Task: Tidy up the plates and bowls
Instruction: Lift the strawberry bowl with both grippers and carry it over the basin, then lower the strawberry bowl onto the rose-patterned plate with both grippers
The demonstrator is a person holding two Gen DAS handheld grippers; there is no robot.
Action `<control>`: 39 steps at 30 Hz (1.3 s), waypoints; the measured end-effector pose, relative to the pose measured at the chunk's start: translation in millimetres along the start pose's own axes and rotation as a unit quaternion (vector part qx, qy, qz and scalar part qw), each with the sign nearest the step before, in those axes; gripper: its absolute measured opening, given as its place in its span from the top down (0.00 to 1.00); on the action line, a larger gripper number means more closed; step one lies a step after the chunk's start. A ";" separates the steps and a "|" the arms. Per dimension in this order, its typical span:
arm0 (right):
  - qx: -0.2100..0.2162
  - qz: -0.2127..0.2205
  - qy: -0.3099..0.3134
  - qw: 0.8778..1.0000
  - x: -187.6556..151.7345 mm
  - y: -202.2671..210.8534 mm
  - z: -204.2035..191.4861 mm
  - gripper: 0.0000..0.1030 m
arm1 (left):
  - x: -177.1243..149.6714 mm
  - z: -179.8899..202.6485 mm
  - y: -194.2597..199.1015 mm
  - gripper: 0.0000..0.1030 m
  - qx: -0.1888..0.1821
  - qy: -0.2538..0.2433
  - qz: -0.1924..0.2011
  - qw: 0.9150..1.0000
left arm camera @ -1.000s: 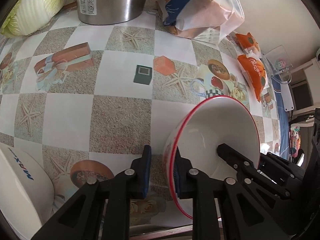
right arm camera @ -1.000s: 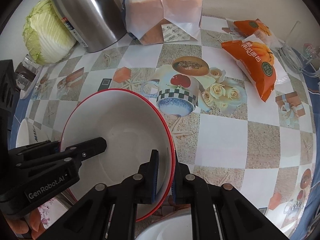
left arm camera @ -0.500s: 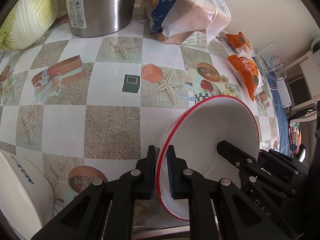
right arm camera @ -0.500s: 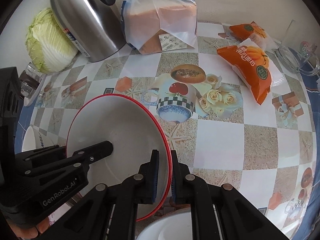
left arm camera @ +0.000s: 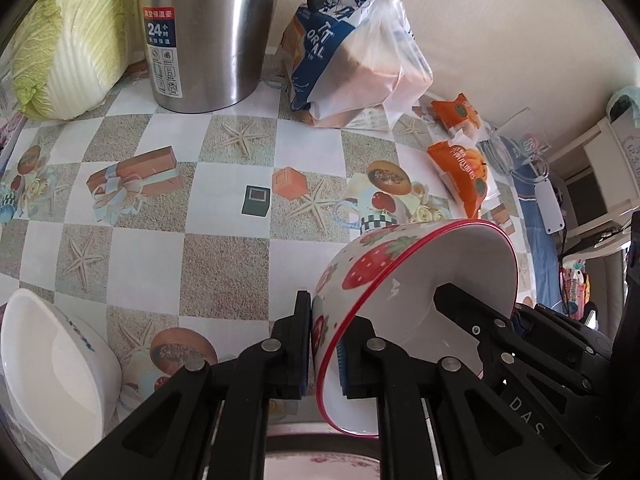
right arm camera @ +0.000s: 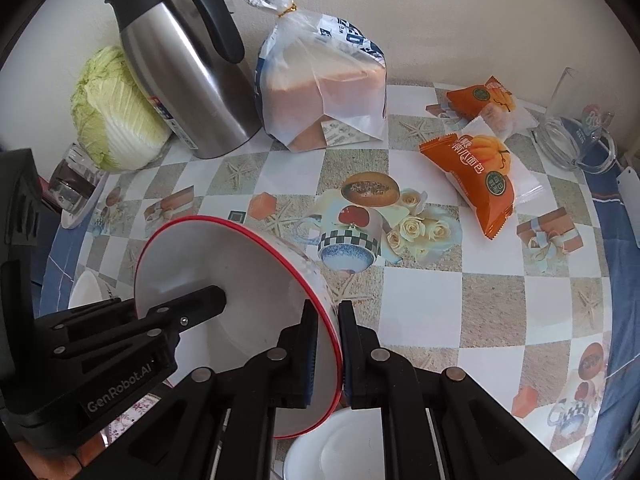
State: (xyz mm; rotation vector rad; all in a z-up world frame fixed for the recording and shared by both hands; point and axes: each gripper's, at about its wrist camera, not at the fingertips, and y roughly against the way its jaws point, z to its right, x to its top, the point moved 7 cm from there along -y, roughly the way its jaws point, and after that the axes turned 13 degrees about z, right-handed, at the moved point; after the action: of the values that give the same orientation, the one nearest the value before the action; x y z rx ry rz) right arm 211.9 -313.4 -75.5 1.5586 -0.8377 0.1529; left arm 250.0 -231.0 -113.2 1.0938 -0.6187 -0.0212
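A white bowl with a red rim and strawberry pattern (left arm camera: 416, 276) is held tilted above the table by both grippers. My left gripper (left arm camera: 325, 344) is shut on its near rim. My right gripper (right arm camera: 329, 344) is shut on the opposite rim of the same bowl (right arm camera: 240, 280). Each gripper's finger shows inside the bowl in the other's view. A white bowl with blue lettering (left arm camera: 52, 372) sits at the table's near left. Another white dish (right arm camera: 336, 440) lies below the right gripper. A floral plate (left arm camera: 320, 464) shows under the left gripper.
At the back stand a steel thermos jug (right arm camera: 188, 80), a napa cabbage (right arm camera: 116, 116) and a bagged bread loaf (right arm camera: 324, 92). Orange snack packets (right arm camera: 476, 176) and a glass mug (right arm camera: 572, 140) lie at the right. A glass on a dish (right arm camera: 72, 188) stands at the left edge.
Both grippers have lifted and tilted the strawberry bowl, so its patterned outside now shows. The cameras have risen and see more of the jug and bread.
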 end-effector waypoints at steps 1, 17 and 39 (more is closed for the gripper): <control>0.000 0.001 0.001 1.000 0.3 3.6 -0.8 0.89 | -0.6 -0.2 4.5 0.89 0.000 0.003 0.001 1.000; 0.022 0.021 -0.014 0.999 -32.2 68.4 -31.2 0.89 | -40.0 -4.5 80.0 0.89 0.001 0.033 0.046 0.998; 0.054 0.034 -0.058 0.996 -124.6 109.6 -75.3 0.89 | -130.8 -42.8 136.9 0.87 0.025 0.070 0.079 0.994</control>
State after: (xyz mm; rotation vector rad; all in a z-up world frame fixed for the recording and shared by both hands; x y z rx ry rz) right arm 85.8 -186.5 -40.8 1.6531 -0.9880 0.1595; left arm 123.3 -89.8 -72.2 1.0822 -0.5808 0.2073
